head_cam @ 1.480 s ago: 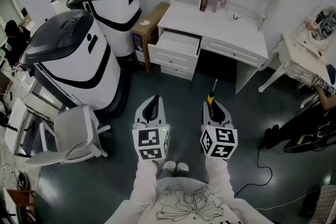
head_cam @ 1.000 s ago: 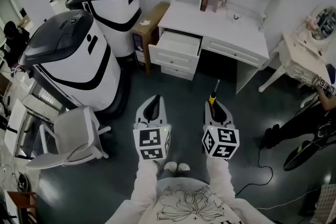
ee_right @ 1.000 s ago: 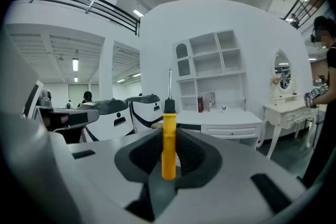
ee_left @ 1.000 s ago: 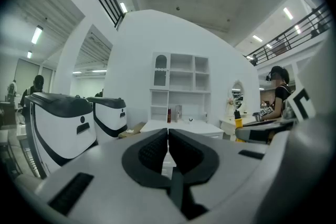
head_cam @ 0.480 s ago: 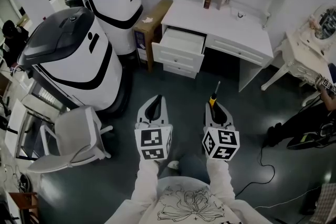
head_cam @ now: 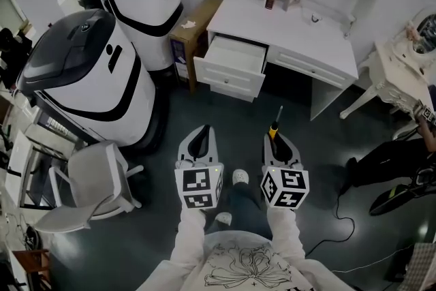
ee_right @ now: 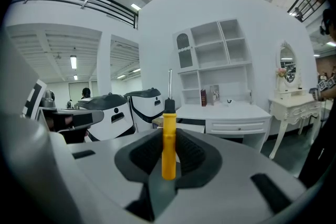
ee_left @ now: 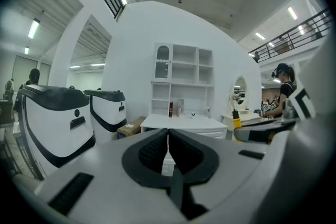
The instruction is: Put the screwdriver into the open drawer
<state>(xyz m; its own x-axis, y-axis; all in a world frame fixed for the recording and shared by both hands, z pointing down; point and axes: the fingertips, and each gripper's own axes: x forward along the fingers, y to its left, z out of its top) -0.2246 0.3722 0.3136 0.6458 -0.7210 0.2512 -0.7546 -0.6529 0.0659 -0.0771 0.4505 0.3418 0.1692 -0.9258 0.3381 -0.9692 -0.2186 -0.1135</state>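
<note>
Screwdriver (ee_right: 168, 144) sits betw. the jaws of the right gripper (head_cam: 274, 138), which are clamped on the lower part of its yellow handle. The black collar and metal shaft point fwd, away from the person, along the line of the jaws. The left gripper (head_cam: 199, 138) rides alongside at about the same height, jaws pressed together w/ nothing betw. them. Both are held out over the dark floor (head_cam: 204, 112), well short of the white desk (head_cam: 293, 31) ahead, where the upper left drawer (head_cam: 228, 84) is pulled out.

By the look of it, the step in hand is the carry: tool secured, drawer not yet reached. To do it well, the person would probably walk in until the right gripper is over the drawer's cavity, lower the tool inside the walls so it lies flat, then release. The long shaft leads, so it could catch the desk's edge above the drawer. A low approach from the front should avoid that. The grip is low on the handle, so quick swings may let the tool pivot.
</note>
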